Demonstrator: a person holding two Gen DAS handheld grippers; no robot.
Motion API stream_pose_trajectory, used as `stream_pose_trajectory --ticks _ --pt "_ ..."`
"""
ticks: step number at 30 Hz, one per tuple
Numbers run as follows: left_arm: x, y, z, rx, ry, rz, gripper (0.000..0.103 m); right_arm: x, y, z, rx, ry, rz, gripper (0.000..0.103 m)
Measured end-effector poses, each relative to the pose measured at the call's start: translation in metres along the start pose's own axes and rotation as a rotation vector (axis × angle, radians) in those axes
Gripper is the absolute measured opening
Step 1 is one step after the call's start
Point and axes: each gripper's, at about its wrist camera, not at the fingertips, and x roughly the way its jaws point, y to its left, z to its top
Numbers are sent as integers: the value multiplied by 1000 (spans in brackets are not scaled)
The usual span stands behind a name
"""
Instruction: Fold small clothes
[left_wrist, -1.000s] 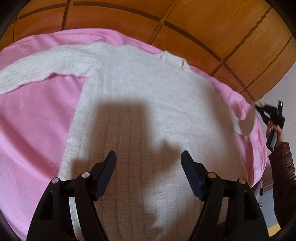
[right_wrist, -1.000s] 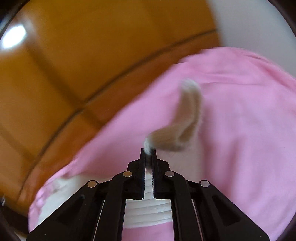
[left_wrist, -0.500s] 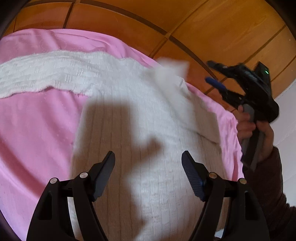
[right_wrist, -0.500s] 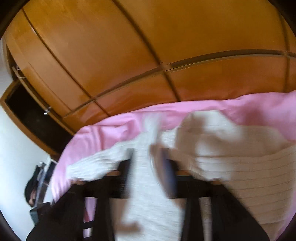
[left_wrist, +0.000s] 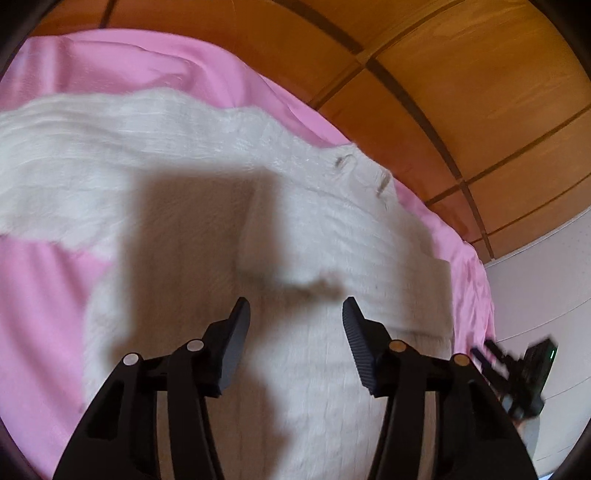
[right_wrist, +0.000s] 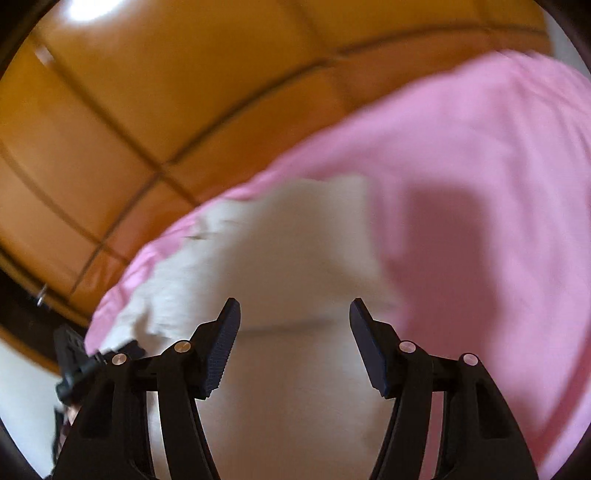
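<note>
A white knitted sweater (left_wrist: 207, 229) lies flat on a pink sheet (left_wrist: 40, 295). Its right sleeve (left_wrist: 332, 236) is folded across the chest, and its left sleeve (left_wrist: 74, 147) stretches out to the left. My left gripper (left_wrist: 295, 325) is open and empty, hovering over the sweater's body. My right gripper (right_wrist: 295, 325) is open and empty above the sweater (right_wrist: 280, 258) in the blurred right wrist view. The right gripper also shows at the lower right of the left wrist view (left_wrist: 517, 369).
The pink sheet (right_wrist: 480, 184) covers the whole surface. Orange wooden cabinet panels (left_wrist: 461, 92) stand behind it, and a white wall (left_wrist: 546, 295) is at the right. The other gripper (right_wrist: 81, 358) shows at the left edge of the right wrist view.
My right gripper carried the right sleeve over the sweater's chest, let it go and opened, then drew back to the right. My left gripper moved closer over the sweater and stayed open.
</note>
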Motion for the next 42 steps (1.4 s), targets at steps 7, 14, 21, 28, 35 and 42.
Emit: stream_pose_trajectory --ticks 7,14,21,28,35,42 --pt "12 -32 22 116 -74 73 4 17 11 8 -29 -10 6 61" --pt "15 -25 16 178 -66 261 60 116 70 -1 -204 99 -168 61" --pt "-59 47 -7 -22 -191 220 52 136 91 -31 -345 -30 -303 81" --pt "-161 160 -34 -309 -329 218 51 138 92 -29 -343 -36 -321 87" --pt "-233 266 -42 -645 -531 229 55 136 90 -31 -349 -45 -321 87" --pt "-249 330 -38 -849 -616 160 45 133 91 -33 -361 -53 -337 87"
